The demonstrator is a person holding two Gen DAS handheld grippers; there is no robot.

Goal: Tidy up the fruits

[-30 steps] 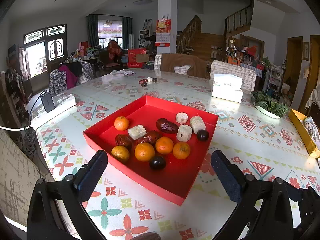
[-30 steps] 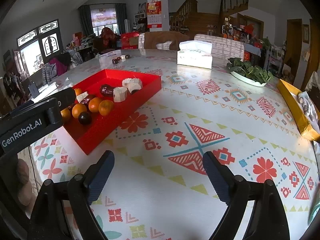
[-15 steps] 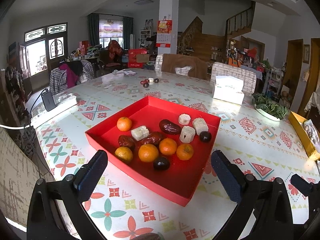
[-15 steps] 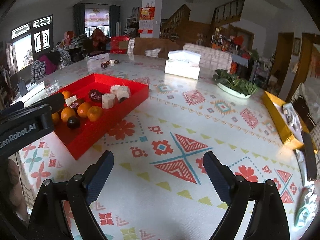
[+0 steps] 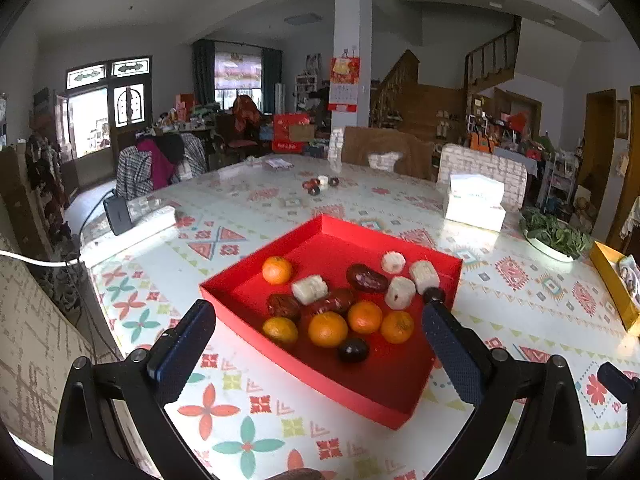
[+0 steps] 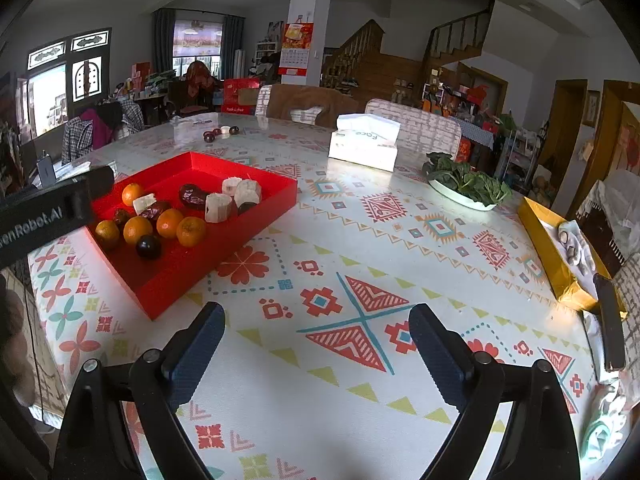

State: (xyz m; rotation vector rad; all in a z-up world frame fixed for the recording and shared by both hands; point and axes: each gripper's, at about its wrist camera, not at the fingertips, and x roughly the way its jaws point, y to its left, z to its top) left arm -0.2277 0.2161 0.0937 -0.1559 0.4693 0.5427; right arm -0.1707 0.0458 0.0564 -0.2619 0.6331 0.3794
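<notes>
A red tray (image 5: pixel 320 228) (image 6: pixel 276 204) sits on the patterned table. It holds several oranges (image 5: pixel 327 329) (image 6: pixel 191 231), dark red dates (image 5: pixel 366 278), white cut chunks (image 5: pixel 400 292) (image 6: pixel 218 207) and dark round plums (image 5: pixel 353 349) (image 6: pixel 148 246). My left gripper (image 5: pixel 318 340) is open and empty, held above the tray's near side. My right gripper (image 6: pixel 316 340) is open and empty over bare tablecloth, to the right of the tray. The left gripper's body (image 6: pixel 48 212) shows at the left edge of the right wrist view.
A few small fruits (image 5: pixel 320 184) lie at the far side of the table. A white tissue box (image 6: pixel 364 142), a plate of greens (image 6: pixel 466 186) and a gold box (image 6: pixel 560 256) stand to the right. A charger and white box (image 5: pixel 136 216) lie at the left edge.
The left gripper has drawn slightly closer to the tray. The right gripper has drifted right and turned a little, so the tray sits further left in its view.
</notes>
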